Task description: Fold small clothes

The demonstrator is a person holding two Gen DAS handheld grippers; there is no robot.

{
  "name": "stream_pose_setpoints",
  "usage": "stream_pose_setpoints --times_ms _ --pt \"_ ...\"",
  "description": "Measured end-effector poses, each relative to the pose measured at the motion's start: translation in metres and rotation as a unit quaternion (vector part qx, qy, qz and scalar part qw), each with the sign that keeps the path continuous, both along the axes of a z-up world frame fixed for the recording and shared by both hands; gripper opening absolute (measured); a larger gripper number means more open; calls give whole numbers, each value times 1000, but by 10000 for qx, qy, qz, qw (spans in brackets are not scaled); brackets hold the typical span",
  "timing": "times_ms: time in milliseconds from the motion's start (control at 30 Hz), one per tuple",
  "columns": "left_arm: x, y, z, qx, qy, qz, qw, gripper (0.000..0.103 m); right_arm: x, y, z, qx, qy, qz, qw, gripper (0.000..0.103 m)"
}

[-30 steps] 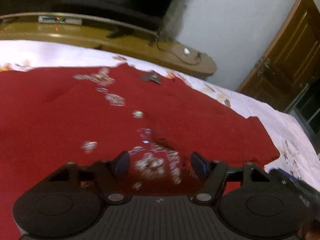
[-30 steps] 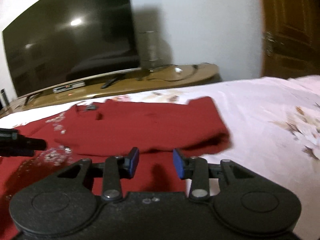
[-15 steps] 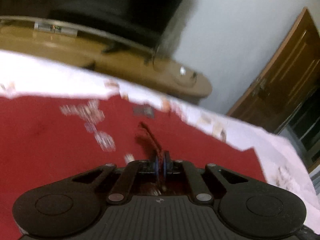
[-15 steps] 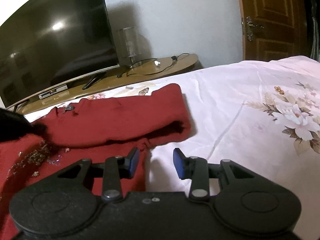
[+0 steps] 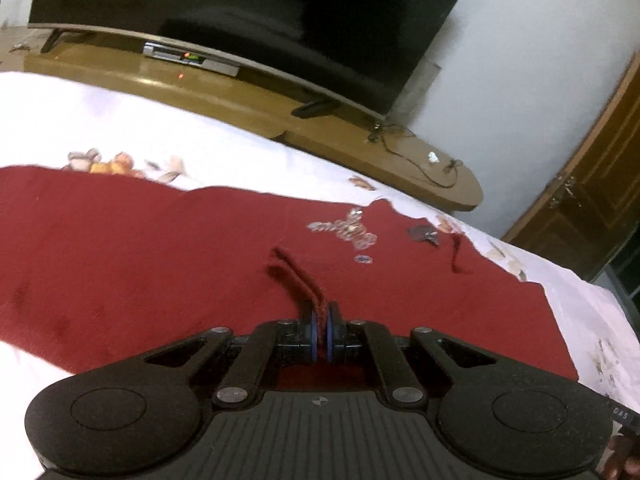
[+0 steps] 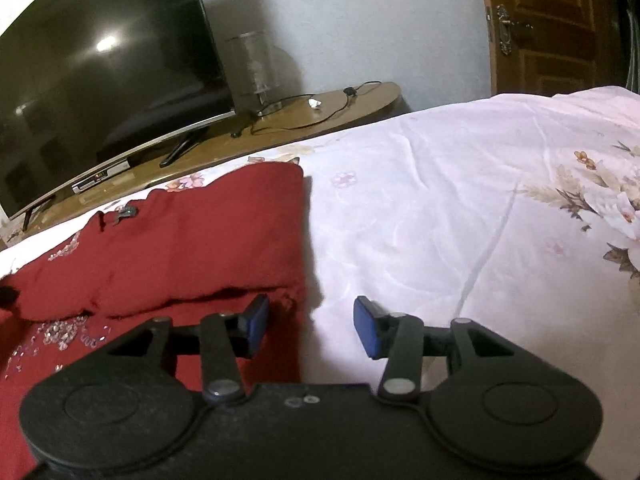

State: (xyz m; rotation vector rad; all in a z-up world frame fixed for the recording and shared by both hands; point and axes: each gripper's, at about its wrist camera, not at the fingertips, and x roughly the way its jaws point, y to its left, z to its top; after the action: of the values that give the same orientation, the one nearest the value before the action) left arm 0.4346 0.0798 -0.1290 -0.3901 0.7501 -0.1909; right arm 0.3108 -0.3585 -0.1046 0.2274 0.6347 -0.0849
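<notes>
Left gripper is clamping down tight on a pinched-up ridge of the red knit top, which is lying spread across the floral bedsheet in front of the TV stand. Right gripper is hovering at the garment's folded side edge with its jaws opening, nothing pressed between the blue pads as far as I can see, just sheet and a bit of hem under the gap. Fabric is looking soft and floppy, kind of fuzzy like a light sweater knit, so I'm guessing it's going to sag and drag rather than hold a crease. Sequin or bead trim near the neckline is looking snaggy, so I'd be grabbing plain cloth at hem or corner, not the sparkly bits.
</notes>
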Motion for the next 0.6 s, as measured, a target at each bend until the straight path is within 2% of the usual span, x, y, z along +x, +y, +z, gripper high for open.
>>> stream_pose_setpoints --times_ms 133,233,300,367,433,533,600 --pt "-3 12 -1 -80 -119 76 9999 4 4 1 1 -52 18 147 9999 30" --pt "1 12 -11 68 135 44 9999 4 5 4 -1 -171 83 203 9996 32" --pt "-1 10 -16 89 140 2 9999 4 2 1 3 -134 34 222 9997 33" --pt "-2 12 -18 -31 111 56 9999 4 -8 -6 13 143 -355 228 9990 39" --pt "-3 12 -20 -73 84 79 9999 4 -8 -11 20 319 -569 274 9975 40" --pt "-4 12 -21 -86 55 73 9999 4 16 -20 14 796 -290 228 9961 38" --pt "-4 12 -20 -92 20 73 9999 4 36 -22 3 992 105 245 9947 36"
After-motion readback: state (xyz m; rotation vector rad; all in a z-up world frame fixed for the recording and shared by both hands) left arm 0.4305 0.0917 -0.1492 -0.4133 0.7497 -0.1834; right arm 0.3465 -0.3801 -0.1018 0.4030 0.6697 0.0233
